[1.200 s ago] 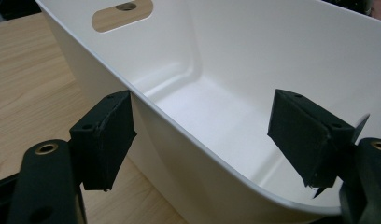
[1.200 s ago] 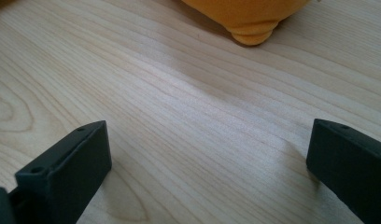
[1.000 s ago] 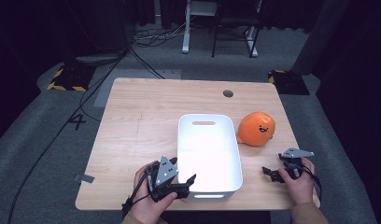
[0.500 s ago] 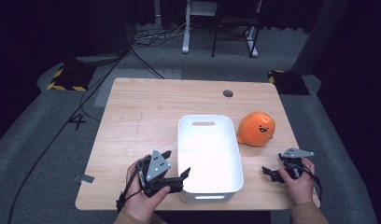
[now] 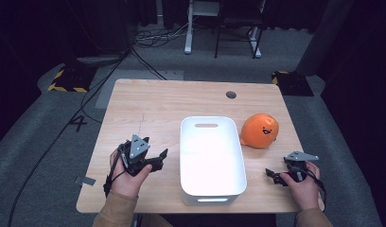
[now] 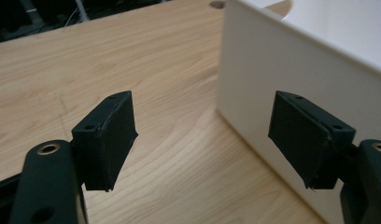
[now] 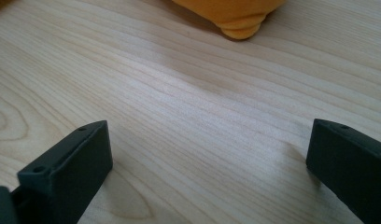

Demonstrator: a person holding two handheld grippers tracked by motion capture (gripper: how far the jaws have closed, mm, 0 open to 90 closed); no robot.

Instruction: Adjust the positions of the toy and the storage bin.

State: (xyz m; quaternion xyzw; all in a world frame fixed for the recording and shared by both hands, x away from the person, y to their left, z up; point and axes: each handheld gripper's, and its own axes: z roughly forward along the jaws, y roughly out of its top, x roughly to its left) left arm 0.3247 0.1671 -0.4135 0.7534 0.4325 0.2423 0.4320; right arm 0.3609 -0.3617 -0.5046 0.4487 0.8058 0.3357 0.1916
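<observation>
Seen from above, the left tongs (image 5: 155, 158) have drawn back from the near left wall of the white rectangular plastic bin (image 5: 212, 163); a second ago they stood against it, and now they lie just beside it on the pale wooden worktop (image 5: 148, 109). Their jaws have just been closing partway and stand apart with nothing between them, as the left gripper view shows: bare wood between the jaws, the bin's wall (image 6: 291, 65) off to one side. By this reading the bin is released and left at the worktop's near centre. Its interior looks empty. The right tongs (image 5: 275, 176) are unmoved, jaws wide open over bare wood. The round orange plush toy with a smiling face (image 5: 260, 130) sits just beside the bin's far right corner, outside it.
</observation>
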